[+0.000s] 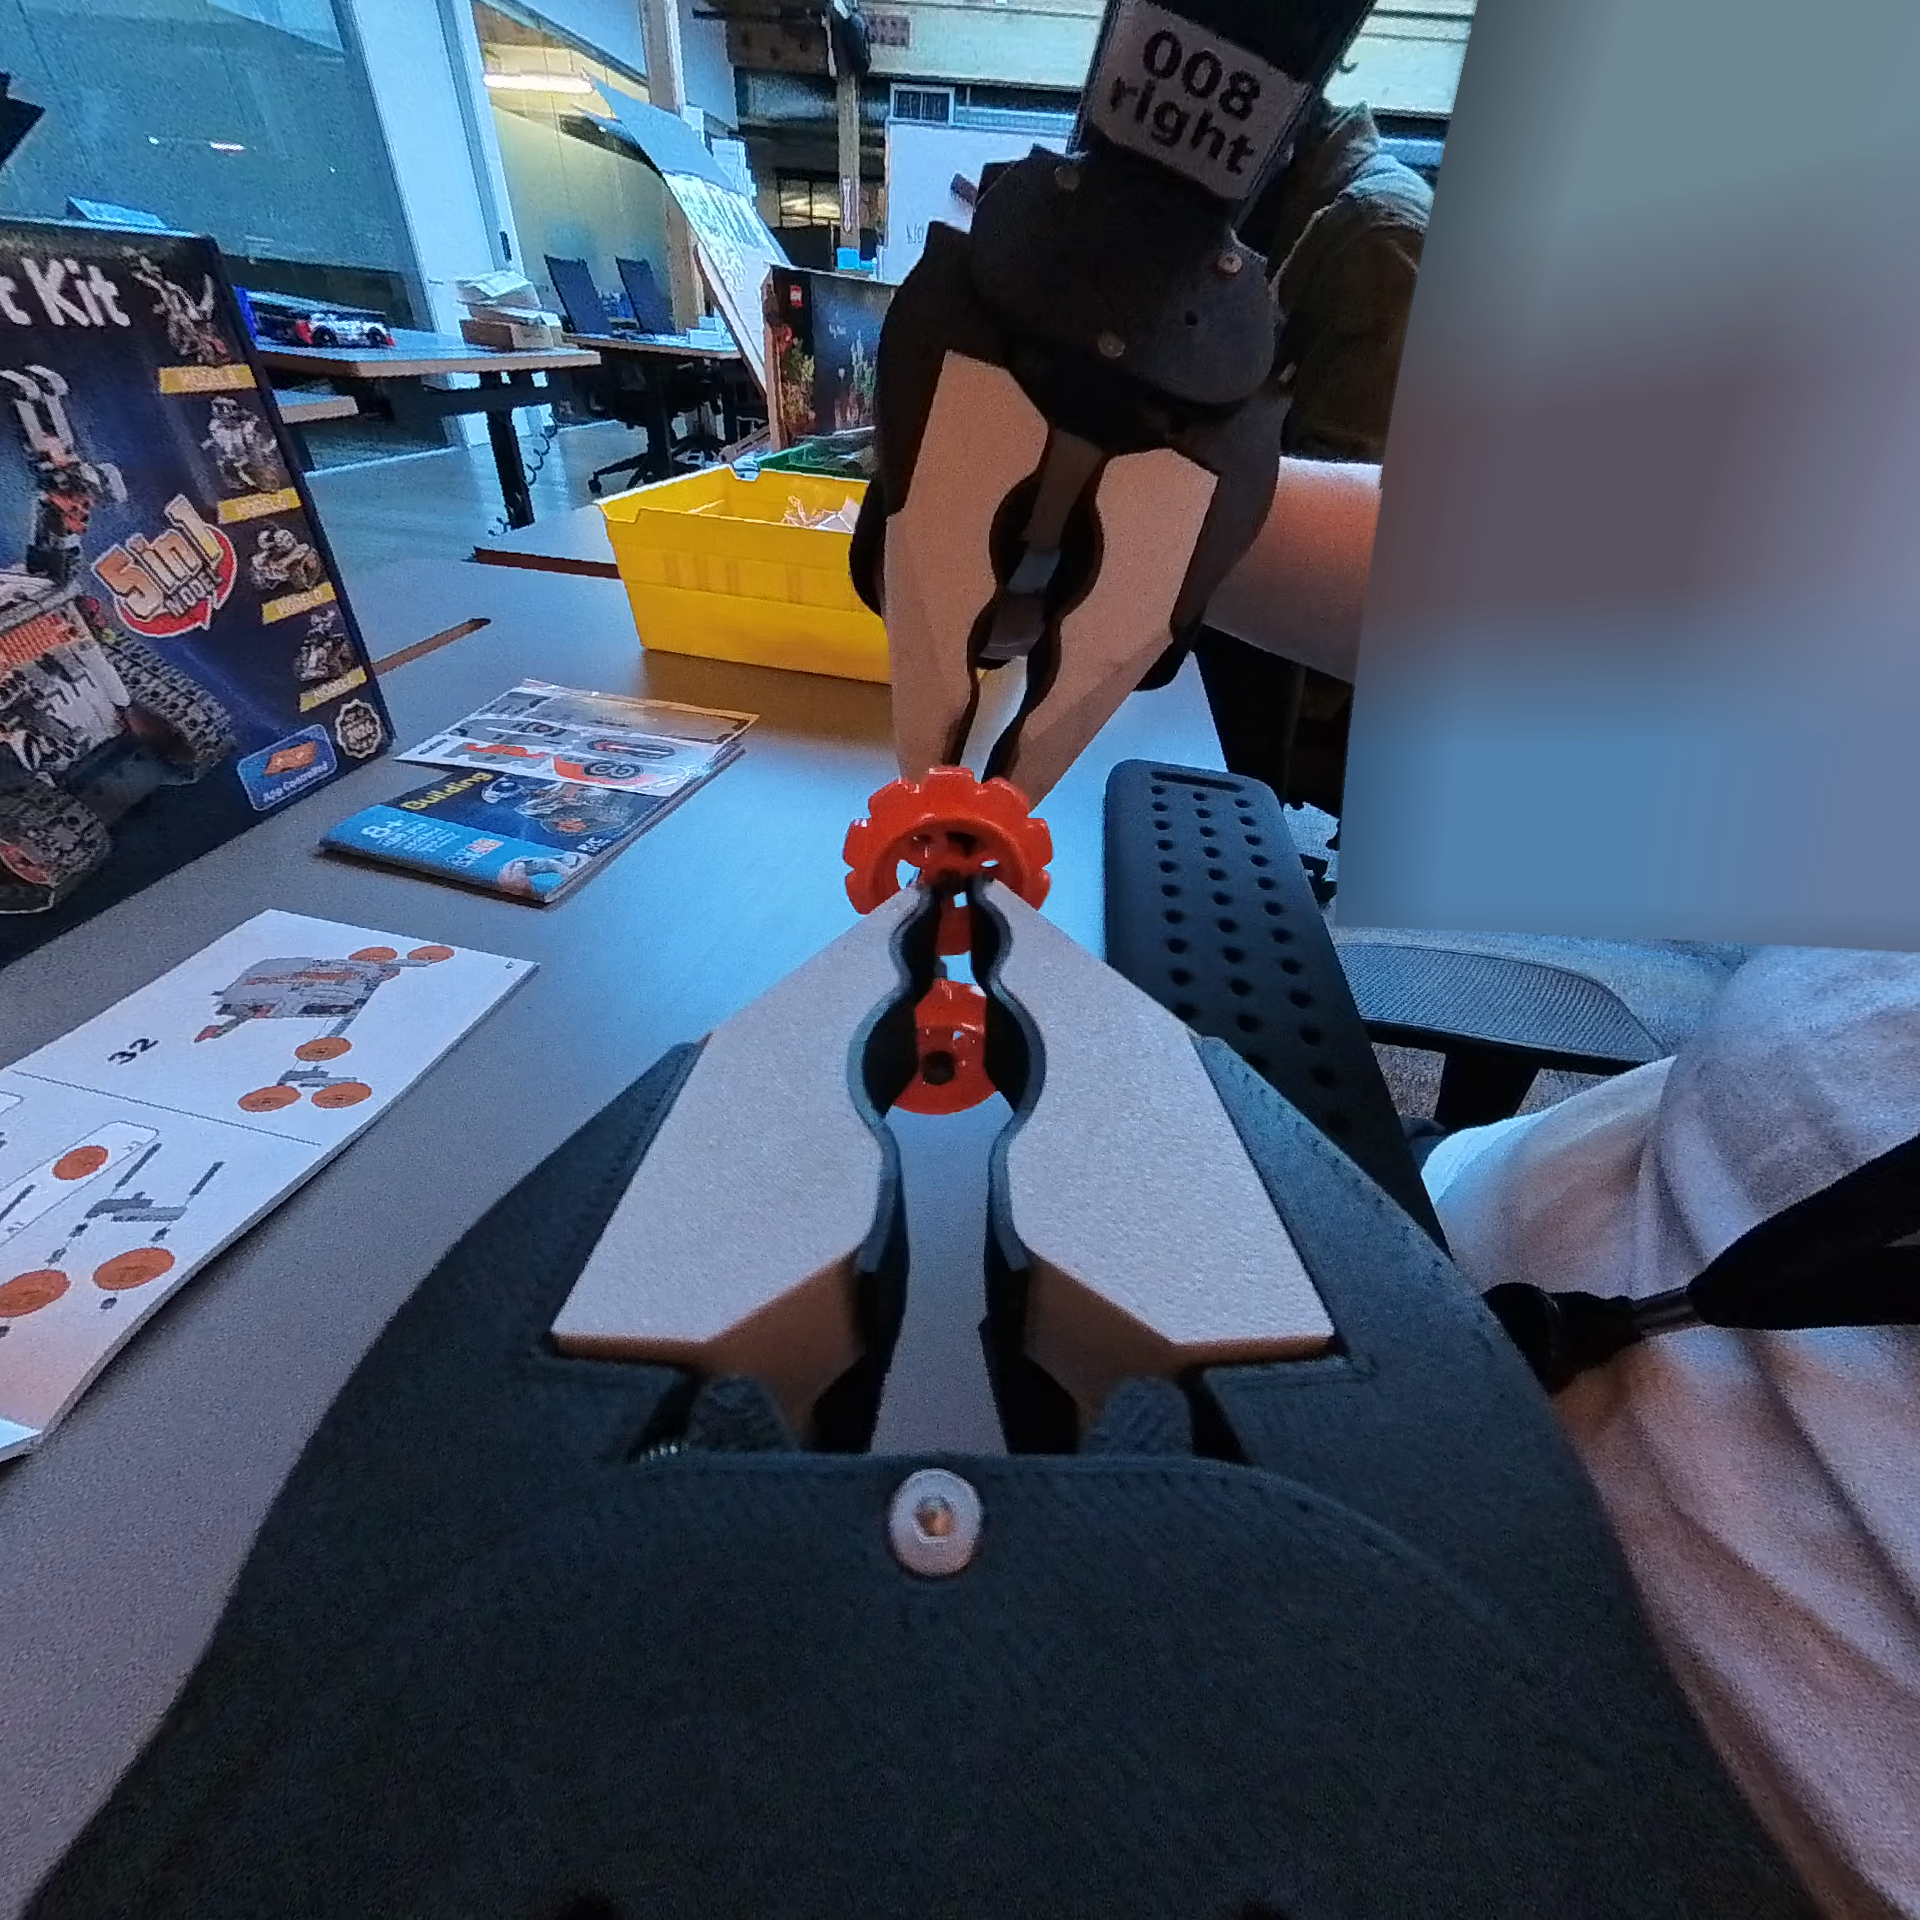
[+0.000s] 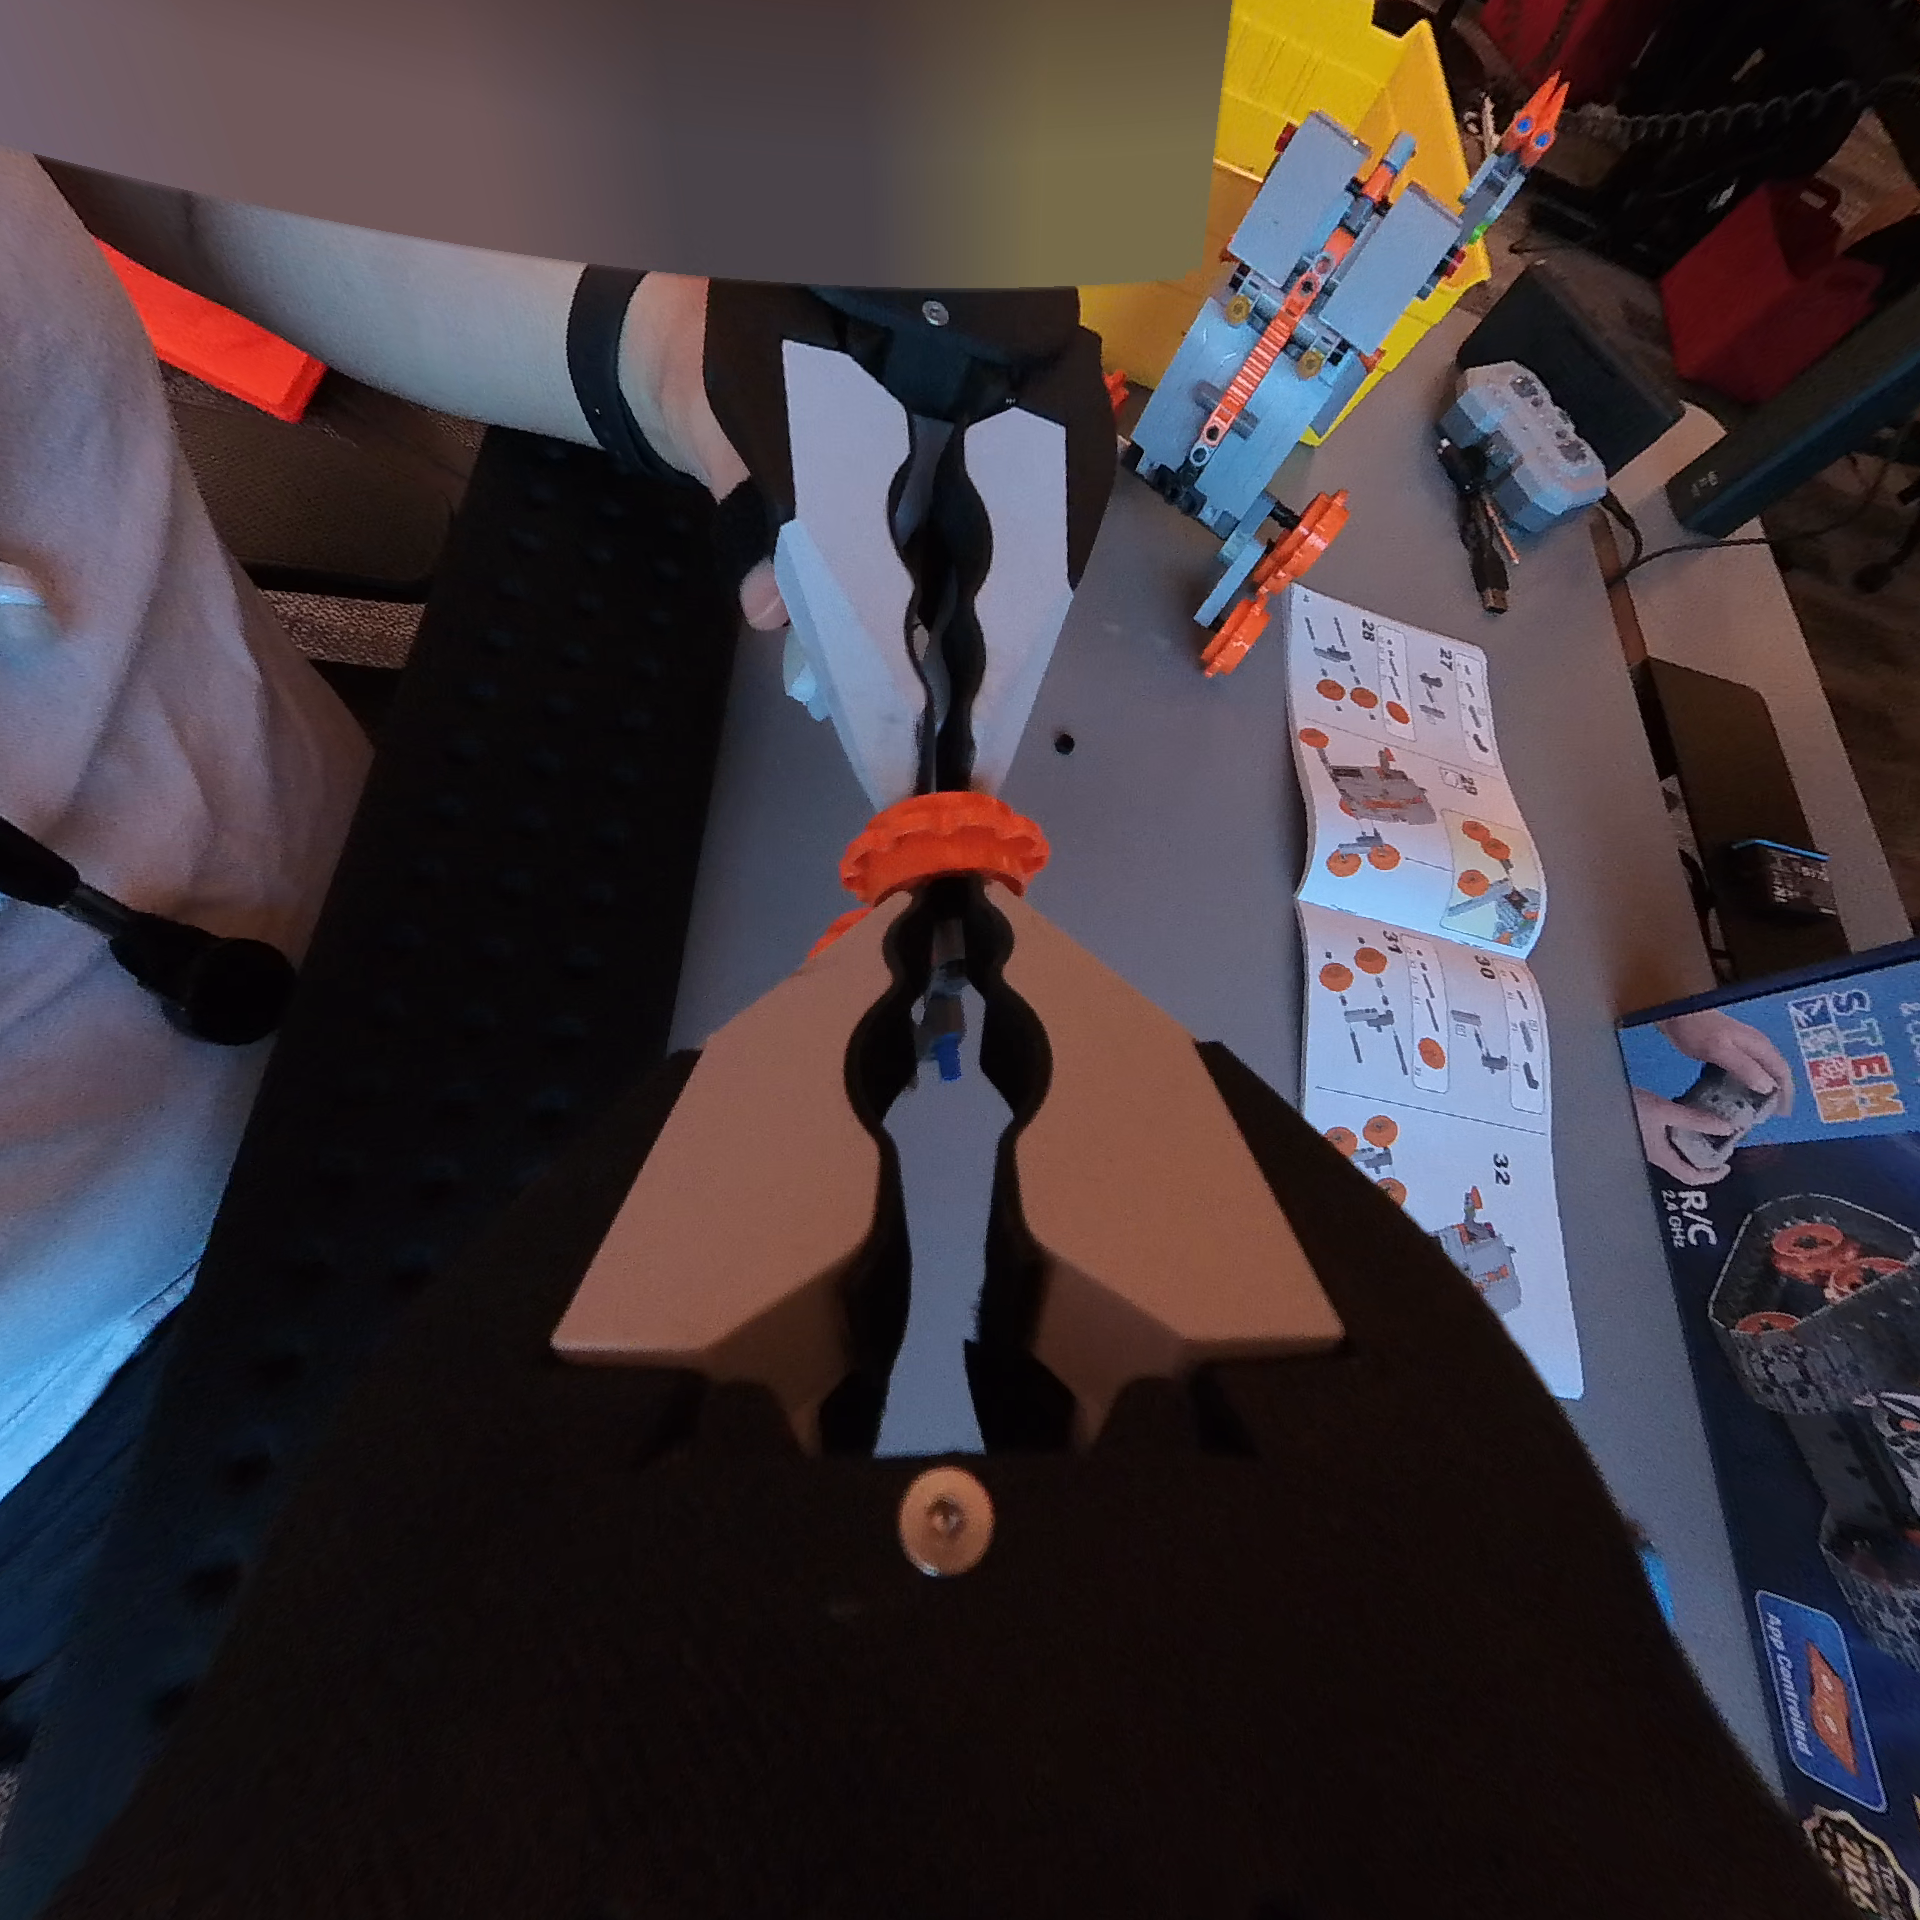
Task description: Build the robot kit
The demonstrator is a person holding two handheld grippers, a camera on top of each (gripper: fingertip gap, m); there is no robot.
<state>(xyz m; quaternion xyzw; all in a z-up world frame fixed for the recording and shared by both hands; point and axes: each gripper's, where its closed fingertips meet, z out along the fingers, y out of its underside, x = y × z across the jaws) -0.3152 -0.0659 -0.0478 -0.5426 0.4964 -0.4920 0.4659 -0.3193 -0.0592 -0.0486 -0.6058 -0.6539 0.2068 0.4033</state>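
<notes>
My two grippers meet tip to tip over the grey table's edge (image 2: 1174,831). An orange toothed wheel (image 1: 948,842) sits between their tips; it also shows in the right wrist view (image 2: 943,847). My left gripper (image 1: 948,902) is shut, pinching a small orange part just behind that wheel. A second orange wheel (image 1: 940,1049) shows through the gap between its fingers. My right gripper (image 2: 951,906) is shut on a thin grey piece with a blue pin (image 2: 940,1029), its tips against the wheel. In the left wrist view it (image 1: 971,769) comes down from above.
A yellow bin (image 1: 727,582), a kit box (image 1: 156,571) and booklets (image 1: 540,790) lie on the table. Open instruction pages (image 2: 1423,935), a half-built grey and orange model (image 2: 1278,343) and a grey motor block (image 2: 1517,447) lie nearby. A black chair armrest (image 2: 499,831) is beside the table. Less than 4 cm separates the two grippers' tips.
</notes>
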